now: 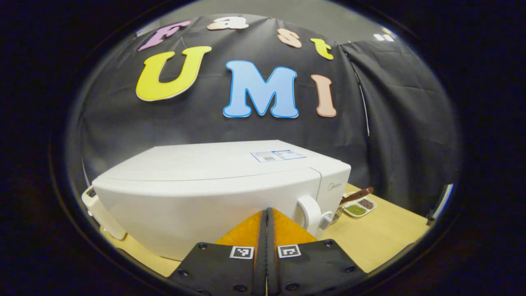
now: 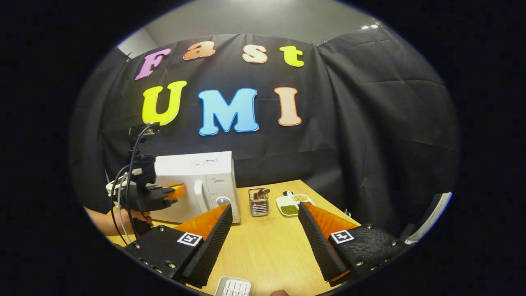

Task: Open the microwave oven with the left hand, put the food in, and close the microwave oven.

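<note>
**Closing in on the microwave door**

The microwave point(image 2: 197, 185) sits far left on the table point(image 2: 267, 246), door shut, so I bring my left gripper point(image 1: 267, 218), fingers pressed together and empty, up to its handle point(image 1: 309, 213). My right gripper point(image 2: 263, 230) waits spread wide above a white tray point(image 2: 233, 286) at the near edge; whether that tray holds the food I cannot tell.

White microwave oven point(image 2: 197, 187) upright on wooden table, door shut, handle point(image 1: 309, 213) at door's right edge.
</note>
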The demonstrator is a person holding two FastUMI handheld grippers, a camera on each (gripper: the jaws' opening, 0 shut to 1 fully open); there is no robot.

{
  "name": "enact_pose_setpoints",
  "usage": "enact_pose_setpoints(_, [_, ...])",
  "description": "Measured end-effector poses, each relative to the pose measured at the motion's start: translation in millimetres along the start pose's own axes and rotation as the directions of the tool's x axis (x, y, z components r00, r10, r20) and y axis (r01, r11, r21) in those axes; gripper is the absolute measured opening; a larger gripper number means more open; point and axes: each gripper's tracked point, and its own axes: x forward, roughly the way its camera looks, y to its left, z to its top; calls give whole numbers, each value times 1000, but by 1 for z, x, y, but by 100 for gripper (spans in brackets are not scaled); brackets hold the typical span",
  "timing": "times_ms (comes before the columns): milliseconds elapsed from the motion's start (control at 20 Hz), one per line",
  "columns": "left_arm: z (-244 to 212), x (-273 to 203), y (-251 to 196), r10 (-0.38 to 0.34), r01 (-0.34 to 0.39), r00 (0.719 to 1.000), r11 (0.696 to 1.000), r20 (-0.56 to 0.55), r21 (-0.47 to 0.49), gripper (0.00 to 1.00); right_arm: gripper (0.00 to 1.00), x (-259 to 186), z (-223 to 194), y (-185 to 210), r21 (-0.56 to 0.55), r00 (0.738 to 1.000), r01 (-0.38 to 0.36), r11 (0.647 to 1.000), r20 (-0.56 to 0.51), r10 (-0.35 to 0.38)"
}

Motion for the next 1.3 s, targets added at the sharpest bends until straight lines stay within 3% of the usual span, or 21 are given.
enact_pose_setpoints(100, [7,-6,-1,34,-34,999,999,4,29,7,98,0,2,7,-7,999,-36,999,4,36])
enact_pose_setpoints(350, [47,-63,-9,50,-52,994,998,102,21,10,98,-12,12,20,-17,989,-148,989,30,148])
enact_pose_setpoints(400, [54,-78,-11,62,-64,991,998,119,14,5,98,-15,14,20,-22,985,-171,985,31,172])
enact_pose_setpoints(700, [81,-175,-14,183,-188,963,982,200,3,10,98,-36,25,11,-24,958,-282,959,53,283])
enact_pose_setpoints(1000, [80,-262,-12,310,-315,926,949,215,-14,7,98,-60,34,-7,-13,938,-334,943,96,333])
enact_pose_setpoints(1050, [82,-275,-13,324,-329,920,944,221,-13,10,93,-64,36,-12,-15,938,-332,943,103,332])
enact_pose_setpoints(1150, [84,-303,-14,337,-345,913,939,230,-5,8,98,-68,37,-18,-13,940,-323,946,109,323])
enact_pose_setpoints(1250, [86,-328,-11,354,-362,905,932,237,-8,7,93,-75,43,-19,-5,940,-320,948,122,318])
enact_pose_setpoints(1300, [89,-339,-9,358,-367,901,930,244,-10,7,98,-78,46,-19,-3,940,-319,948,129,316])
